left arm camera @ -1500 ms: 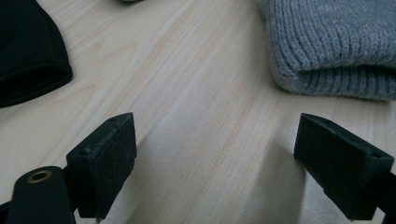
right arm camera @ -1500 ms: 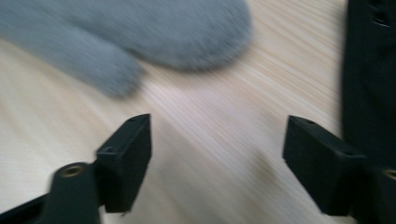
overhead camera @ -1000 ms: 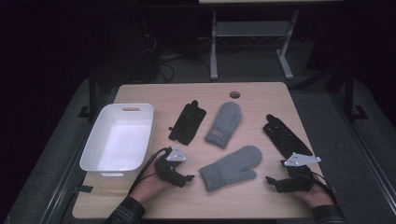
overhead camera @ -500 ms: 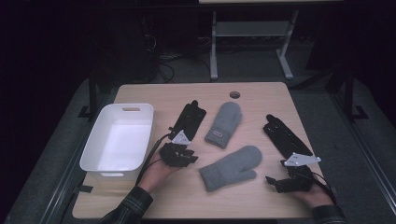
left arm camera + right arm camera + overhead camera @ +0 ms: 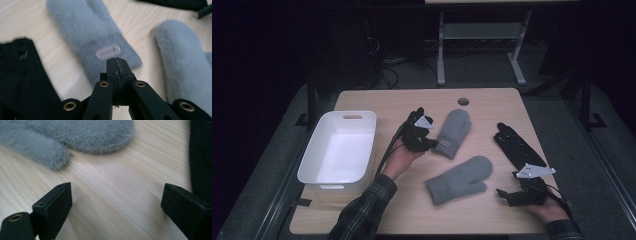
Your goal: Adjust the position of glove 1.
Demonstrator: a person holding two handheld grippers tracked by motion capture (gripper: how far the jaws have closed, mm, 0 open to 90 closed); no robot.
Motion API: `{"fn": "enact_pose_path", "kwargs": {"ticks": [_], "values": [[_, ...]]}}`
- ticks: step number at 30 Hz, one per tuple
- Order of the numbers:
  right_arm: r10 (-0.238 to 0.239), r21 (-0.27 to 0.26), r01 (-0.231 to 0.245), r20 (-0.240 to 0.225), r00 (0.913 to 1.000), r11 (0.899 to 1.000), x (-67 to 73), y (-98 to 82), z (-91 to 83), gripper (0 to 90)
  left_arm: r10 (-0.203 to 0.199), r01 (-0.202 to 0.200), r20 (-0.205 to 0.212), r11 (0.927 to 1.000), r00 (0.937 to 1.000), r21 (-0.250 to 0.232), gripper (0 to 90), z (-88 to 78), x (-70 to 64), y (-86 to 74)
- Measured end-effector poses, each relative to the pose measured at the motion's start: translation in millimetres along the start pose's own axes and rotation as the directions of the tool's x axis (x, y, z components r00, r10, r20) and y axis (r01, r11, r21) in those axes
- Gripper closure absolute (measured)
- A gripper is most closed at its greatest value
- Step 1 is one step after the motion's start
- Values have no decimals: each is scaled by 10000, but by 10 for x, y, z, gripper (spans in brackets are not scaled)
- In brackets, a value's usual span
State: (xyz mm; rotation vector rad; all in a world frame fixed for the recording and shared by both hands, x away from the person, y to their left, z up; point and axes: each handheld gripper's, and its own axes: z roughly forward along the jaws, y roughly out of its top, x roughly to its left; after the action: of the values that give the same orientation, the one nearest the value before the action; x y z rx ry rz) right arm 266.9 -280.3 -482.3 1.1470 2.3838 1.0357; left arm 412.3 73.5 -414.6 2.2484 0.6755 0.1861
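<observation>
My left gripper (image 5: 433,144) (image 5: 117,62) hovers over the cuff of the far grey mitten (image 5: 454,130) (image 5: 100,37), by its small label. Its jaws have just been closing and now meet, shut, with nothing between them. A black glove (image 5: 20,75) lies just left of it, largely under my hand in the high view. A second grey mitten (image 5: 459,180) (image 5: 182,67) (image 5: 75,135) lies nearer the front. My right gripper (image 5: 522,192) (image 5: 115,205) rests open over bare wood at the front right, beside another black glove (image 5: 517,145) (image 5: 202,157).
A white bin (image 5: 337,150) stands at the left of the wooden table (image 5: 492,105). A round hole (image 5: 463,101) sits near the far edge. Cables trail from both grippers toward the front.
My left hand has travelled from the front of the table up and away over the black glove to the far mitten's cuff, and its jaws have gone from open to shut. The right hand stayed put.
</observation>
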Motion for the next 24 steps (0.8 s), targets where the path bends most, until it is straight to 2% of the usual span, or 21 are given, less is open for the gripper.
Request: {"fn": "enact_pose_path", "kwargs": {"ticks": [4, 7, 9, 12, 14, 15, 16, 18, 20, 21, 22, 24], "values": [[1, 1, -1, -1, 10000, 10000, 0, 0, 0, 98, 53, -52, 191, 10000, 9998, -76, 893, 118, 20, 167], [4, 1, -4, -4, 10000, 10000, 0, 0, 0, 98, 185, -186, 438, 9998, 9989, 20, 893, 258, -37, 239], [14, -1, -14, -9, 10000, 10000, 0, 0, 0, 98, 124, -123, 619, 9999, 9980, -27, 892, 350, -86, 251], [15, -10, -15, -9, 10000, 10000, 0, 0, 0, 98, 133, -151, 990, 9997, 9950, 174, 893, 528, -187, 246], [3, 0, -3, -5, 10000, 10000, 0, 0, 0, 98, 405, -460, 1125, 9978, 9928, 469, 893, 607, -223, 240], [1, 1, -1, -3, 10000, 10000, 0, 0, 0, 98, 353, -422, 1156, 9974, 9927, 578, 893, 660, -263, 235], [3, 1, -3, -5, 10000, 10000, 0, 0, 0, 98, 473, -557, 1186, 9961, 9918, 685, 893, 685, -277, 230], [16, -7, -16, -10, 10000, 10000, 0, 0, 0, 98, 518, -620, 1041, 9933, 9932, 971, 893, 712, -284, 217], [15, -3, -15, -10, 10000, 10000, 0, 0, 0, 98, 386, -491, 999, 9933, 9942, 1043, 893, 701, -257, 196], [10, -7, -10, -7, 10000, 10000, 0, 0, 0, 98, 472, -581, 929, 9913, 9946, 1181, 893, 677, -234, 188], [10, -5, -10, -9, 10000, 10000, 0, 0, 0, 98, 294, -388, 830, 9927, 9961, 1141, 893, 663, -233, 175], [14, -5, -14, -9, 10000, 10000, -1, 0, 0, 98, 426, -519, 706, 9895, 9966, 1349, 893, 612, -195, 146]]}}
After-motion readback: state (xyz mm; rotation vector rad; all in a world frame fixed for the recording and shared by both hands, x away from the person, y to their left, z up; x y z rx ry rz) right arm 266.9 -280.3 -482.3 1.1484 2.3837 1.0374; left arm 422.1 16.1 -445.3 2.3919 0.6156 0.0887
